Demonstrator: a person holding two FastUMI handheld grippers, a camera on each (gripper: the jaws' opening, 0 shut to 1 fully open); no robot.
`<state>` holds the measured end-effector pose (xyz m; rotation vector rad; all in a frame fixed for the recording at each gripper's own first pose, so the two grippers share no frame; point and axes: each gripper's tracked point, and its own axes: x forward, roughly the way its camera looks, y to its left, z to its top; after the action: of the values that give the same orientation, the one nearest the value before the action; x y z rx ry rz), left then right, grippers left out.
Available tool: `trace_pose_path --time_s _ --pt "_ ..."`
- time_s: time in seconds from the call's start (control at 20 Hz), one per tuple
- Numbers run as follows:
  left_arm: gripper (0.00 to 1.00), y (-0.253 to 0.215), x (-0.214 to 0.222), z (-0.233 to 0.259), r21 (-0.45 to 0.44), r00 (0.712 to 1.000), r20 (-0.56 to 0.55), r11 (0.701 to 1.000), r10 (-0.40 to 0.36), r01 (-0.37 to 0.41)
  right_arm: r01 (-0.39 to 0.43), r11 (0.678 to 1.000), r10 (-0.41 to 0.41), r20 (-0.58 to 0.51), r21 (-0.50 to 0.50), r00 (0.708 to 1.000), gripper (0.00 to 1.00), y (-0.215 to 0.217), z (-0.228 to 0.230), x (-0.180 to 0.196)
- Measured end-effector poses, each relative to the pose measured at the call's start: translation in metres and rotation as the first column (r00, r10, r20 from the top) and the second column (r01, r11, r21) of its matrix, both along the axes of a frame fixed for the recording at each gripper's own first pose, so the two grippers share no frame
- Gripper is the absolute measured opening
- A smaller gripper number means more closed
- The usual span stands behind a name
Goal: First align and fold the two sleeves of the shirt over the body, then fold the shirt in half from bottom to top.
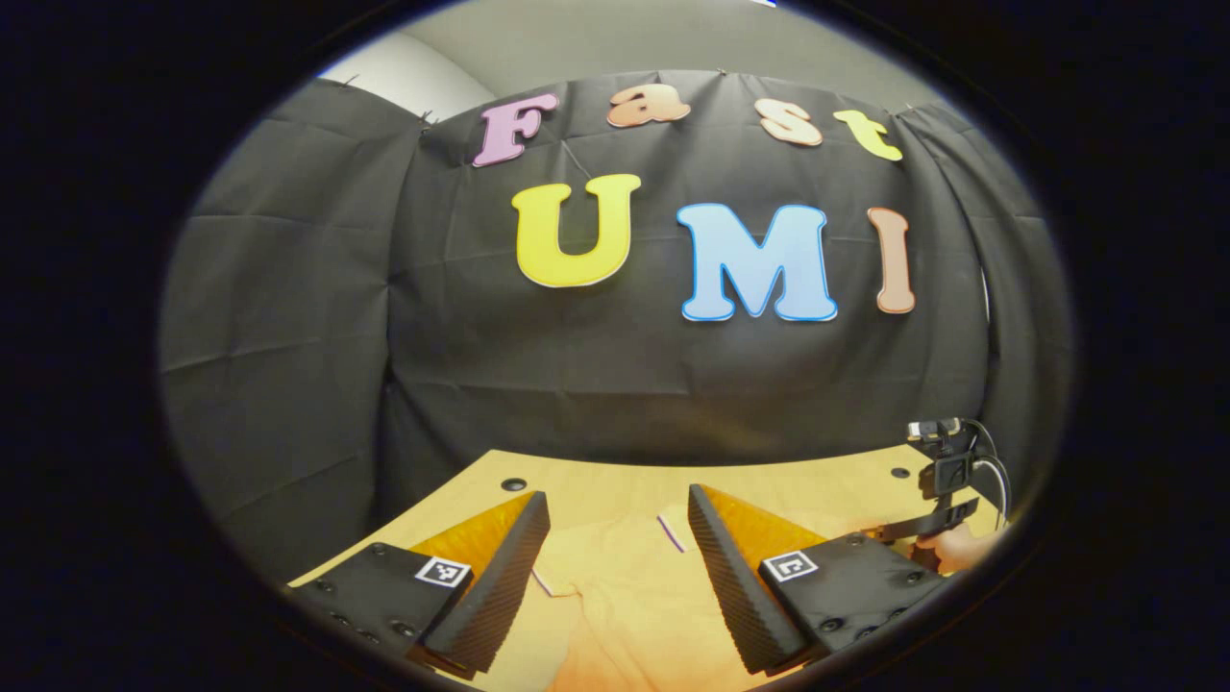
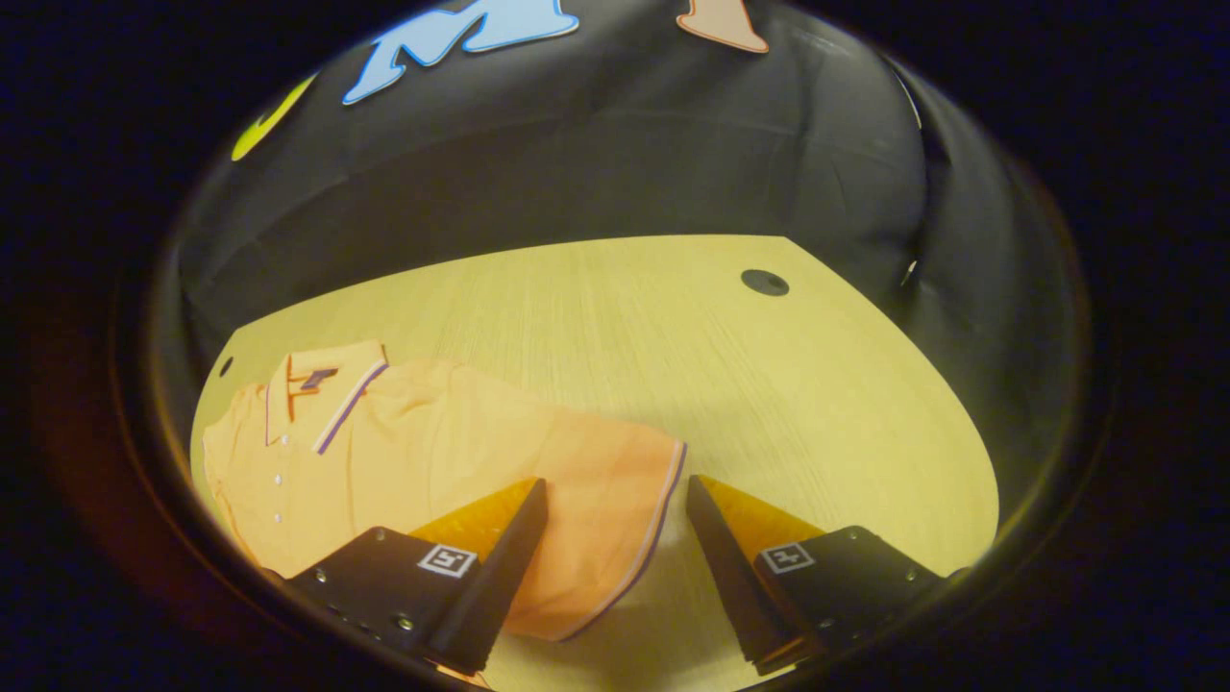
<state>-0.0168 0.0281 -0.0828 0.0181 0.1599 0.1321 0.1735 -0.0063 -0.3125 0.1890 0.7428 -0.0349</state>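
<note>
Right gripper (image 2: pixel 615 500) wide, empty, straddling sleeve (image 2: pixel 615 481) hem of orange polo shirt (image 2: pixel 404 452) flat on wooden table (image 2: pixel 769 384); left gripper (image 1: pixel 615 524) wide above shirt; pinch hem edge squarely, keep sleeve flat when folding inward.

Black creased cloth (image 1: pixel 596 356) drapes the booth's wall behind a pale wooden table (image 2: pixel 673 365), a dark round hole (image 2: pixel 765 282) at two o'clock; a grey wall (image 1: pixel 577 38) shows at twelve.
</note>
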Motion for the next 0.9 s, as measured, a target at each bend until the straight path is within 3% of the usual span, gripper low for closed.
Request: trace_pose_path --time_s 0.05,0.1,0.25,0.3,0.35,0.45,0.5,0.7,0.9 --pt "0.96 0.0 -0.001 0.001 0.0 1.0 0.001 1.0 0.002 -0.002 0.003 1.0 -0.003 -0.001 0.003 1.0 0.82 0.0 0.001 0.001" --pt "0.96 0.0 -0.002 0.001 0.001 1.0 0.001 1.0 0.007 -0.007 0.002 1.0 -0.002 -0.002 0.004 1.0 0.79 0.0 0.0 0.0" --pt "0.96 0.002 -0.006 0.001 0.004 1.0 0.003 1.0 0.018 -0.018 0.01 1.0 -0.01 -0.007 0.009 1.0 0.41 -0.001 0.001 0.001" --pt "0.96 0.003 -0.007 0.001 0.004 1.0 0.004 1.0 0.021 -0.021 0.008 1.0 -0.008 -0.008 0.024 1.0 0.41 0.003 0.002 0.0" --pt "0.96 0.003 -0.01 0.001 0.005 1.0 0.004 1.0 0.024 -0.024 0.012 1.0 -0.012 -0.005 0.024 1.0 0.16 0.005 0.005 0.001" --pt "0.96 0.005 -0.014 0.003 0.01 1.0 0.005 0.999 0.03 -0.031 0.008 1.0 -0.008 0.001 0.023 1.0 0.18 0.007 0.006 0.0" --pt "0.96 0.005 -0.016 0.003 0.011 0.999 0.005 0.999 0.033 -0.033 -0.007 1.0 0.007 0.008 0.014 1.0 0.05 0.009 0.005 0.004" --pt "0.96 0.007 -0.022 0.003 0.005 0.999 0.008 0.999 0.046 -0.046 -0.05 0.997 0.054 0.065 -0.051 0.996 0.05 0.013 0.026 0.003" --pt "0.96 0.007 -0.026 0.0 -0.013 0.999 0.009 0.999 0.051 -0.051 -0.086 0.995 0.092 0.142 -0.05 0.986 0.05 0.028 0.063 0.0"
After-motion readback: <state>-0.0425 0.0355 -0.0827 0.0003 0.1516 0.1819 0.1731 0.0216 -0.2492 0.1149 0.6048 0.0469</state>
